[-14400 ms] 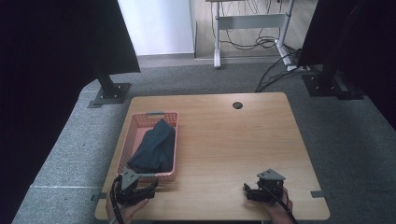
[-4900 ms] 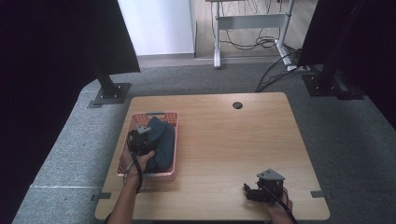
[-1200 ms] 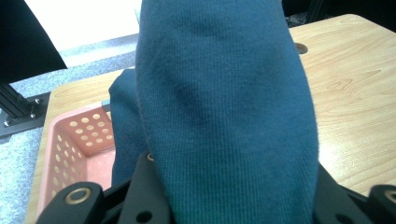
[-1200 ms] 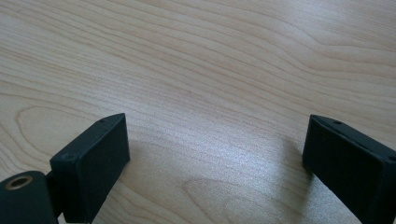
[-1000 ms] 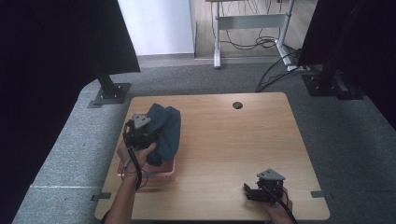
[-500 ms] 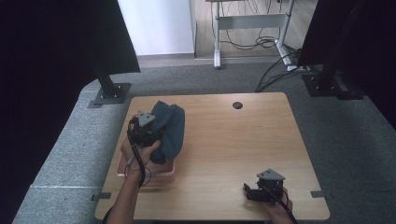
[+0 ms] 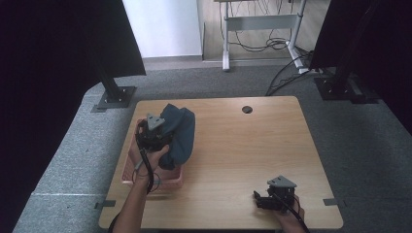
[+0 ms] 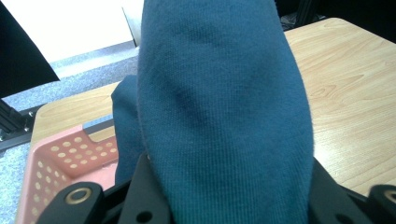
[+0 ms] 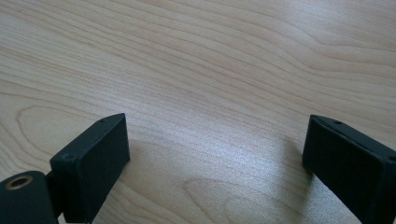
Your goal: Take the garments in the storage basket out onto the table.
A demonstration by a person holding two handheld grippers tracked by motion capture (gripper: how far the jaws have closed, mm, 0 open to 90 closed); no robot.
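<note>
Left of centre in the high view, left gripper (image 7: 154,132) clamped on dark blue cloth (image 7: 179,136), lifted above pink basket (image 7: 154,178), bundle hanging over its right rim. Lower right, right gripper (image 7: 272,198) rests on wooden table (image 7: 243,145), jaws wide apart, nothing between them.

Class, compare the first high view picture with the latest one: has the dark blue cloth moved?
Yes. The dark blue cloth lay inside the pink perforated plastic basket; now the left gripper holds it lifted over the basket's far right corner.
</note>
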